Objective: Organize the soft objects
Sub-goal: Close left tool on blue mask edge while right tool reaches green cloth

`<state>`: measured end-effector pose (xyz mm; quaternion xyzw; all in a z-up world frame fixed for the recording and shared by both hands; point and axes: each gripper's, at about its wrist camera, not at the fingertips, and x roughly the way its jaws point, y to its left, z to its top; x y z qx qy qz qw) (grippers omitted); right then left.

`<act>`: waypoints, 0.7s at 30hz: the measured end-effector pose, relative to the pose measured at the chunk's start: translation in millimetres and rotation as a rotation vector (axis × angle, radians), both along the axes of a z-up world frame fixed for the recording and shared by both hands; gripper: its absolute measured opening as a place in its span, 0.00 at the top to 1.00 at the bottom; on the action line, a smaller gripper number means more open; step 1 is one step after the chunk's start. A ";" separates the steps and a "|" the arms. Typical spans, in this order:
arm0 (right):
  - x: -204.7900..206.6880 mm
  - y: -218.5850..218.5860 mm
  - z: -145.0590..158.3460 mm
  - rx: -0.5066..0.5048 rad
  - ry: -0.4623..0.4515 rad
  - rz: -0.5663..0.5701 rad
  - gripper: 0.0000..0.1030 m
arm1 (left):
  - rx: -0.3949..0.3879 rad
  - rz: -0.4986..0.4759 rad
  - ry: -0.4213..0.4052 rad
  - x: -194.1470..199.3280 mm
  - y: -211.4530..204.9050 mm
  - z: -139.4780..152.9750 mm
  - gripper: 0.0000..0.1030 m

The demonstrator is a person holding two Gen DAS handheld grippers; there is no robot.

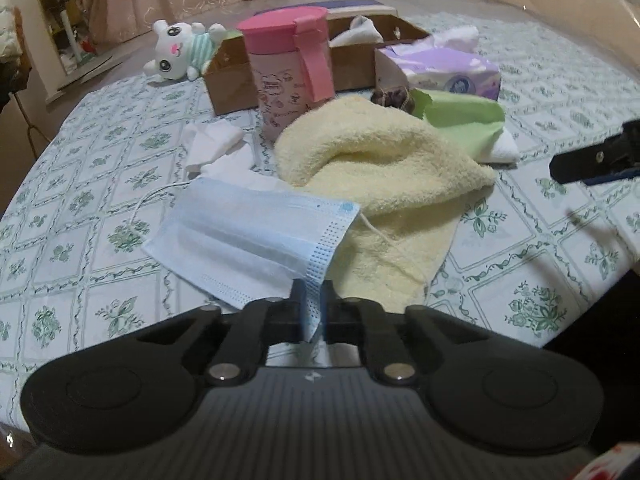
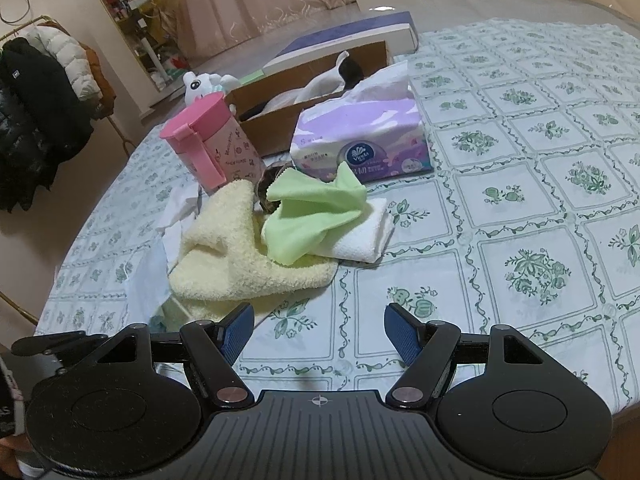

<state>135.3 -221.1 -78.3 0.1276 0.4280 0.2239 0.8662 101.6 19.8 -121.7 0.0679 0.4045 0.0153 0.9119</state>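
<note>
Left wrist view only: left gripper [image 1: 311,300] clamped on face mask [image 1: 256,236]. Right gripper [image 2: 319,330] open, empty. Cardboard box [image 2: 280,120], 12 o'clock, holds white cloth [image 2: 320,86].

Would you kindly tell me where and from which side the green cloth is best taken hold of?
Probably by the raised pointed fold at the top of the green cloth, coming from above on the open tablecloth side. That peak stands clear of the white towel beneath and the yellow towel beside it, so only the cloth gets pinched.
</note>
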 end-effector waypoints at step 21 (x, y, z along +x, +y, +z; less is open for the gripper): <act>28.5 18.5 6.3 -0.079 -0.228 0.090 0.31 | -0.127 0.325 -0.212 -42.5 119.8 87.2 0.99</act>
